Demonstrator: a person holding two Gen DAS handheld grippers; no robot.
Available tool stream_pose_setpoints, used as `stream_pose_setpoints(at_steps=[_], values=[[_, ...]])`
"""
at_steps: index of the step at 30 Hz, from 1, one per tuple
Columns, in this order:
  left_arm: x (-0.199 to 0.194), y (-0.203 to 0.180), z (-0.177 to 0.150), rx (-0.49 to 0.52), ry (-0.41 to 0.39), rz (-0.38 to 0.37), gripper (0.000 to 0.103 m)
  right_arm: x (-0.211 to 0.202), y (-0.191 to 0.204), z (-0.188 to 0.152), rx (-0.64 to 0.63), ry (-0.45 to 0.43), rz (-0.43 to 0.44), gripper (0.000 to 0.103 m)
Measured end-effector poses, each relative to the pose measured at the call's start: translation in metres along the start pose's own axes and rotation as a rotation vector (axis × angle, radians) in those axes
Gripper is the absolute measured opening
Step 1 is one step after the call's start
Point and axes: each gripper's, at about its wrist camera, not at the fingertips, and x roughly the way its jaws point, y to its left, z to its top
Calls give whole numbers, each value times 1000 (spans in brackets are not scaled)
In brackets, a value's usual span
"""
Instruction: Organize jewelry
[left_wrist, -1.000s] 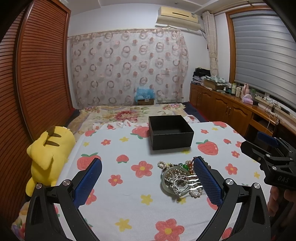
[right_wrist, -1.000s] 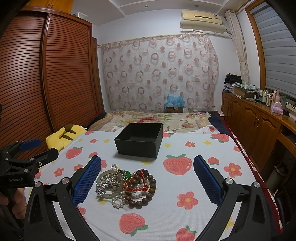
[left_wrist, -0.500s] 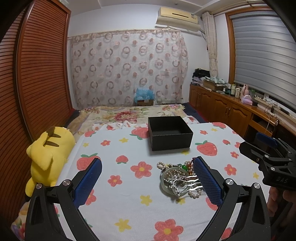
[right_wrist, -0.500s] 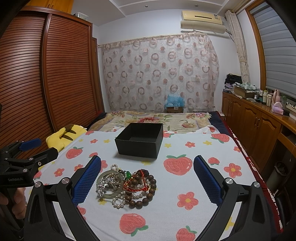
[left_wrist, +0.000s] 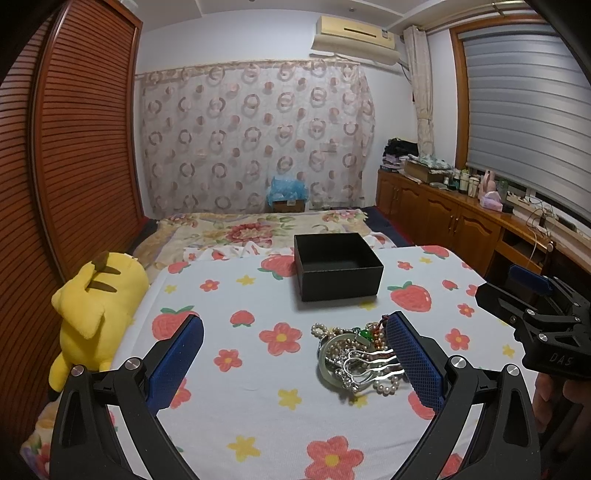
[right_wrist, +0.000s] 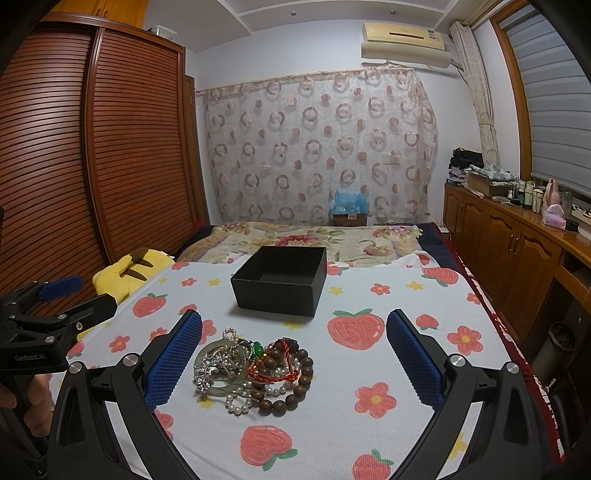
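A tangled pile of jewelry (left_wrist: 356, 356) lies on the strawberry-print cover: pearl strands, a pale bangle, a silver hair comb, brown wooden beads, a green stone. It also shows in the right wrist view (right_wrist: 251, 369). An open, empty black box (left_wrist: 337, 266) stands just behind the pile, also seen in the right wrist view (right_wrist: 282, 278). My left gripper (left_wrist: 295, 354) is open, its right finger beside the pile. My right gripper (right_wrist: 293, 354) is open and empty, with the pile low between its fingers, nearer the left one. Each gripper shows at the edge of the other's view (left_wrist: 517, 291) (right_wrist: 66, 299).
A yellow plush toy (left_wrist: 92, 302) lies at the bed's left edge by the slatted wooden wardrobe (left_wrist: 74, 155). A floral quilt (left_wrist: 258, 229) lies behind the box. Wooden cabinets (left_wrist: 443, 218) with bottles run along the right wall.
Both views have shifted only slightly; the pile and the box stay where they were. Both grippers remain open.
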Motion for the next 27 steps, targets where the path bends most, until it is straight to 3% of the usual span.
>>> stream_pose_setpoints(at_steps=[27], values=[[3, -11, -1, 2, 18, -7, 96, 0, 0, 0, 0, 3, 6, 101]])
